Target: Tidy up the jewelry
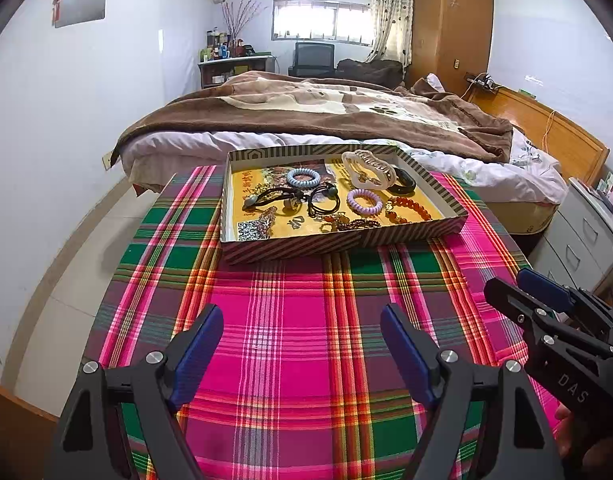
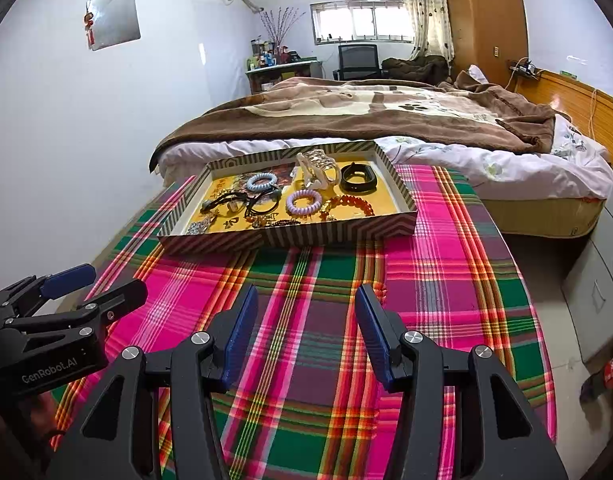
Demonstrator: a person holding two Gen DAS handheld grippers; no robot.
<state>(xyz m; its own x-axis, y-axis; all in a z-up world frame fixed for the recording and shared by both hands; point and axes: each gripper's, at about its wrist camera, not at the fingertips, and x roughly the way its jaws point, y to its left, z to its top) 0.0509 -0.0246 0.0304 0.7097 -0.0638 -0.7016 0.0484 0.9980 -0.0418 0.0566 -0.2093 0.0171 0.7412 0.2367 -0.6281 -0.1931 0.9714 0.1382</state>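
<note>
**plaidfan:** Nearest the cameras, both tongs are held low over the plaid tablecloth. The left gripper is spread wide with nothing between its blue pads; the right gripper is parted a bit less and is just as empty. Nothing is gripped anywhere.

**tray_watcher:** Agreed. Further back, the jewelry is all found inside the striped tray at the far end of the cloth: a blue coil tie, a purple coil tie, black elastic ties, an orange bead bracelet, a clear claw clip and a black band.

**plaidfan:** So is it sorted or just dumped? It can't be settled from this. The pile would fit either.

**tray_watcher:** The risk is probably the tangle. The black elastics are looped over each other, so if one were pinched, its neighbours could easily be dragged along. The beads look slippery and could be squeezed out of flat pads.

**plaidfan:** The tray also seems light. A wall could be nudged and the whole thing slid toward the bed behind it.
</note>
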